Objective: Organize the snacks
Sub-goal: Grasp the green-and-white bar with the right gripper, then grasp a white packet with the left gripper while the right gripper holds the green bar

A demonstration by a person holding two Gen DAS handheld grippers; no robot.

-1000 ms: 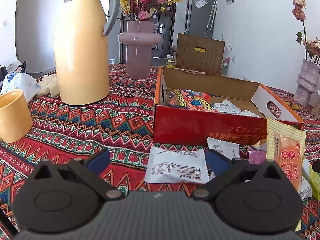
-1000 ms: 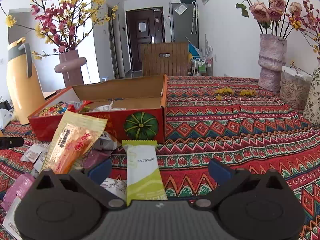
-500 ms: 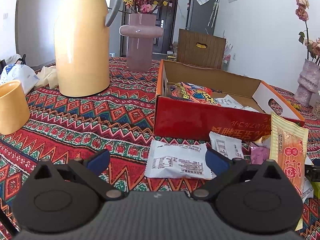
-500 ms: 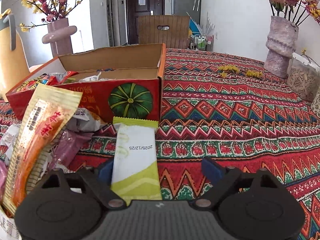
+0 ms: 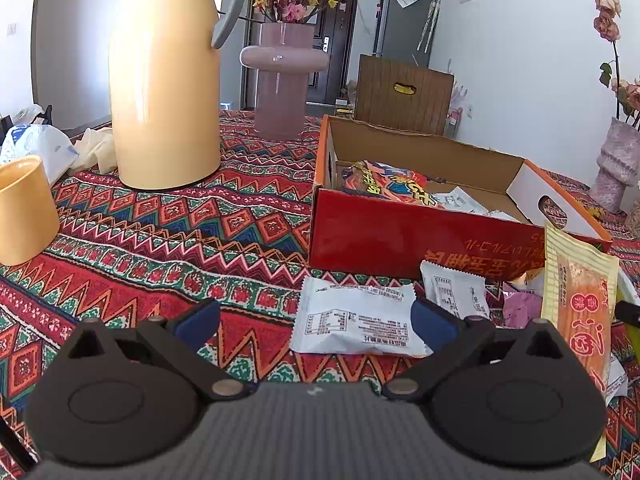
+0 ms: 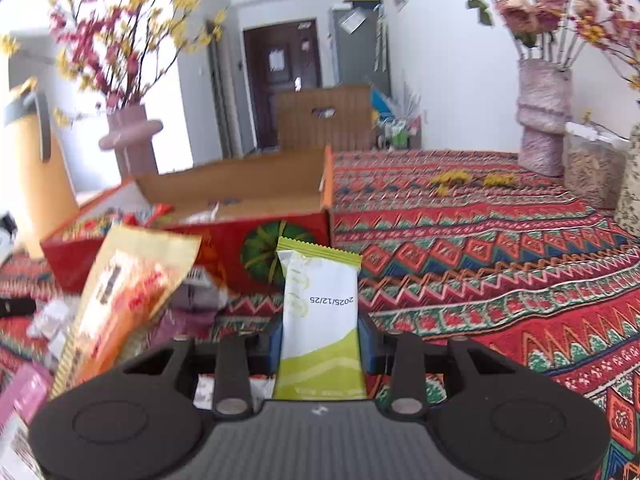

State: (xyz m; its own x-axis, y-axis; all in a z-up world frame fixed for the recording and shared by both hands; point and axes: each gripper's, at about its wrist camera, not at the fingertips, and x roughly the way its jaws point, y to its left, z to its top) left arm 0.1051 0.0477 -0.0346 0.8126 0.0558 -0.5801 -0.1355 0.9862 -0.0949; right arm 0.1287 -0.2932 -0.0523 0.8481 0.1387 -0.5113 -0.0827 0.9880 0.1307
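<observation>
Bright zigzag-woven cloth covers the counter [image 5: 168,236], where a glossy yellow jug [image 5: 164,80] stands left of an open red cardboard box [image 5: 400,240] holding crinkly snack packs. Just ahead of the left hand-held gripper [image 5: 316,324], whose blue-padded jaws stand wide apart, a flat white packet [image 5: 356,322] lies between the fingers, untouched. Further right, the right hand-held gripper [image 6: 320,340] has just been closing and now clamps a slim green-and-white wrapper [image 6: 320,312], lifted upright before the box's corner.
</observation>
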